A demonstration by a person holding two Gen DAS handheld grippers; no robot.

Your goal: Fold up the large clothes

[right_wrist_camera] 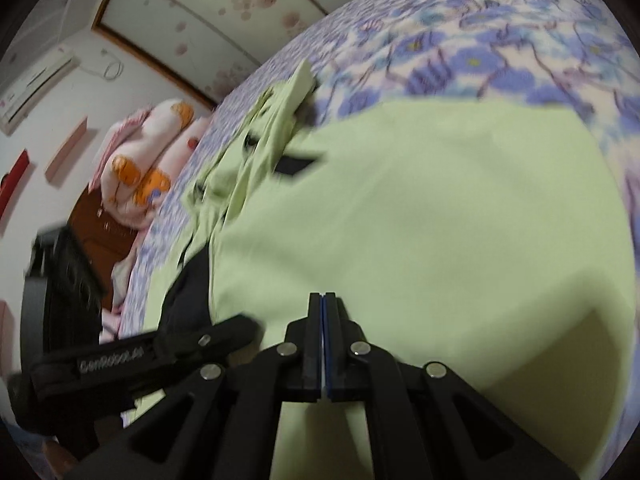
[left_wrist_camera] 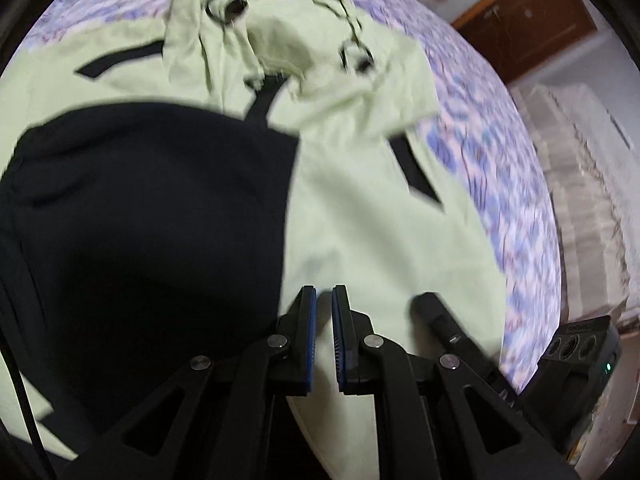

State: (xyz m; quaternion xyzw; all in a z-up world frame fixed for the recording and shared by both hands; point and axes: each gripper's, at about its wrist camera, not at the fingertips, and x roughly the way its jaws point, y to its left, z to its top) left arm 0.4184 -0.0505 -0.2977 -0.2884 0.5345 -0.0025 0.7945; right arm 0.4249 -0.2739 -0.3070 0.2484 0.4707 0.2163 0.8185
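Garment (left_wrist_camera: 360,208) first: a large pale-green hooded top with a black panel (left_wrist_camera: 152,216) lies spread on the bed (left_wrist_camera: 500,152), which wears a blue-and-lilac flowered cover. In the left wrist view the hood (left_wrist_camera: 280,32) with its drawstring eyelets is bunched at twelve o'clock, the black panel fills the nine o'clock side, and plain green cloth runs down to six o'clock.

The left hand-held gripper (left_wrist_camera: 324,300) has its jaws narrow, a thin slit between the blue pads; whether any cloth sits in that slit I cannot tell, and the log counts it shut. The right hand-held gripper (right_wrist_camera: 324,300) is pressed fully together, with a pale sliver between the pads that may be cloth, though the blur leaves that unsure. Each tool shows in the other's view, so the two are close together over the near edge.

Judging from this, a fold is under way or about to begin. The next move calls for a sure hold on the near edge, then carrying it toward the hood, evenly, so the layer lands flat.
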